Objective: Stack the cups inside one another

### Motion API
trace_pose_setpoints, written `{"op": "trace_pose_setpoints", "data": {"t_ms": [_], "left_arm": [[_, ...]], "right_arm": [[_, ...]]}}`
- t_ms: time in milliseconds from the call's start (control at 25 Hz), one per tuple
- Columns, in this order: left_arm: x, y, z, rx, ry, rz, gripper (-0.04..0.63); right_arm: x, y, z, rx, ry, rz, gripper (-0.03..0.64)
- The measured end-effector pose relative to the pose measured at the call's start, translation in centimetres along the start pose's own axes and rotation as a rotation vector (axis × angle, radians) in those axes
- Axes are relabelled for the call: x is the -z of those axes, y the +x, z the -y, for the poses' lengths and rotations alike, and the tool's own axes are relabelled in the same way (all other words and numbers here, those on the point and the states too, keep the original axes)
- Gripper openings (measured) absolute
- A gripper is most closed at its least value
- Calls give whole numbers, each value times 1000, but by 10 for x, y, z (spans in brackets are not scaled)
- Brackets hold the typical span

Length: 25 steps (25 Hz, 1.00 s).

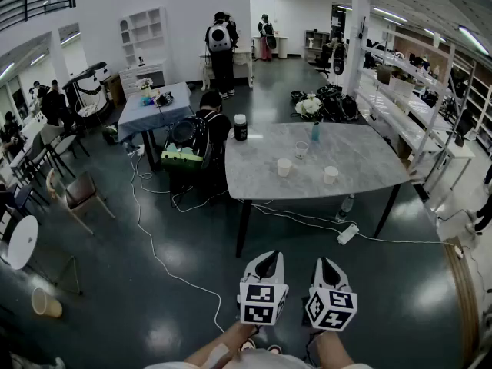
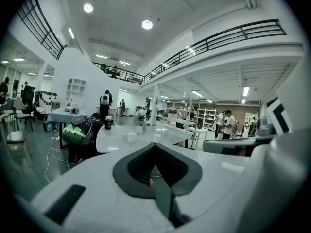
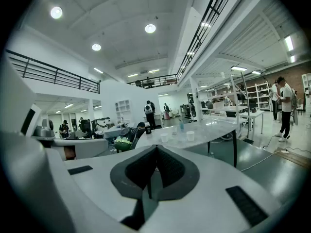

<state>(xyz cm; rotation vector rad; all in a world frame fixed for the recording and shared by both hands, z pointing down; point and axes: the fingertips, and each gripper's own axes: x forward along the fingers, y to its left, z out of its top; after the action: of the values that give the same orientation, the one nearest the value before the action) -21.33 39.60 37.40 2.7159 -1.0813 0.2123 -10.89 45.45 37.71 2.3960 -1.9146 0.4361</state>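
Observation:
Three white cups stand on the grey marble table (image 1: 361, 167): one cup (image 1: 284, 167) near the middle, a clearer cup (image 1: 301, 150) behind it, and a third cup (image 1: 330, 174) to the right. My left gripper (image 1: 267, 260) and right gripper (image 1: 327, 264) are held side by side over the dark floor, well short of the table. Both are shut with nothing between their fingers. The left gripper view shows the closed left gripper (image 2: 155, 145) aimed at the distant cups (image 2: 130, 137). The right gripper (image 3: 155, 147) also faces the cups (image 3: 190, 135).
A black-lidded jar (image 1: 241, 127) and a blue bottle (image 1: 315, 131) stand at the table's far side. A person with a green backpack (image 1: 188, 141) sits at its left end. Cables and a power strip (image 1: 347, 234) lie on the floor beneath it. Chairs (image 1: 77, 194) stand at the left.

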Motion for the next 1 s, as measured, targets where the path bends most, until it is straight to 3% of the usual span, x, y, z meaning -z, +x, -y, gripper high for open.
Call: {"op": "trace_pose_setpoints", "data": {"t_ms": [520, 1000], "left_arm": [[-4, 7, -16, 1, 27, -6, -5], [7, 16, -55, 21, 38, -42, -5]], "right_arm": [[-4, 13, -6, 7, 28, 12, 8], [11, 36, -16, 77, 60, -7, 8]]}}
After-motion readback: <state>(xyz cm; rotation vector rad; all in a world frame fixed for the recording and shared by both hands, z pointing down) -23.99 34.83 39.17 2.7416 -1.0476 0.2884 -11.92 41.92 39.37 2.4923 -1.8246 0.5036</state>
